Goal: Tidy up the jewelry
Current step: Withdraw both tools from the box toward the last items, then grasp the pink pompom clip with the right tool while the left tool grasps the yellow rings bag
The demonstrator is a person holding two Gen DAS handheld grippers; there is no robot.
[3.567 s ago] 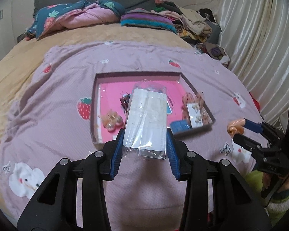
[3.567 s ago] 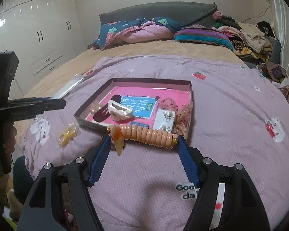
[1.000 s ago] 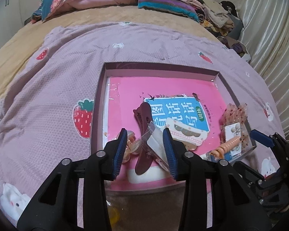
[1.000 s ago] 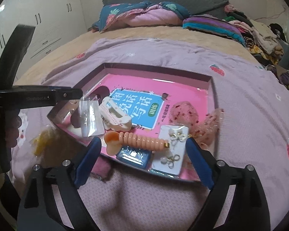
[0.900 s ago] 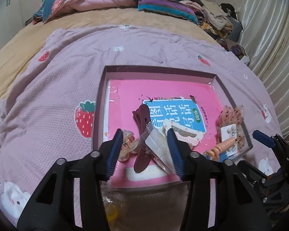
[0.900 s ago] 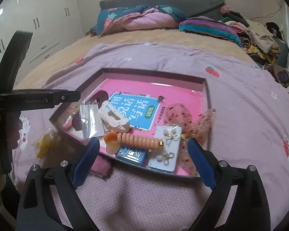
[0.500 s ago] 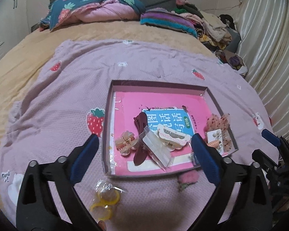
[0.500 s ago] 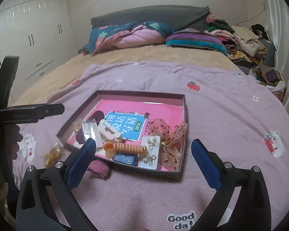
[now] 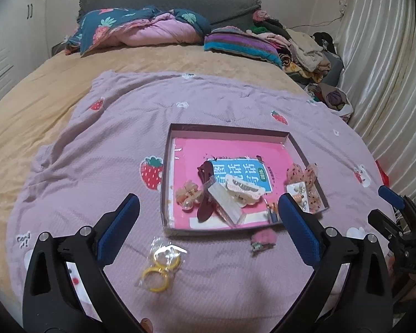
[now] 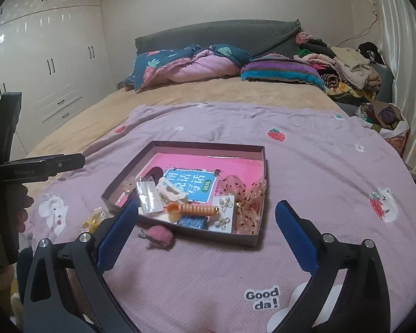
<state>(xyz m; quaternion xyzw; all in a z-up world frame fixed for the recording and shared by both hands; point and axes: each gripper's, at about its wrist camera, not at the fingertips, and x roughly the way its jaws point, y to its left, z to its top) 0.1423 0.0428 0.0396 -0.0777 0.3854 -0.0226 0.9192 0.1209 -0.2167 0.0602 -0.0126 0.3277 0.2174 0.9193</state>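
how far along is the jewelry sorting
Mostly done: the clear packet and orange spiral hair tie lie in the tray. Nothing is in hand; left gripper and right gripper are open. Left outside: yellow rings bag and pink fuzzy clip.

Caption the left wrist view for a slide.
Open left gripper above yellow rings, facing the jewelry tray.

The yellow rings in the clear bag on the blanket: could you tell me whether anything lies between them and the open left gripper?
Nothing visible does: the yellow rings lie on bare blanket just ahead of the left gripper, outside the tray.
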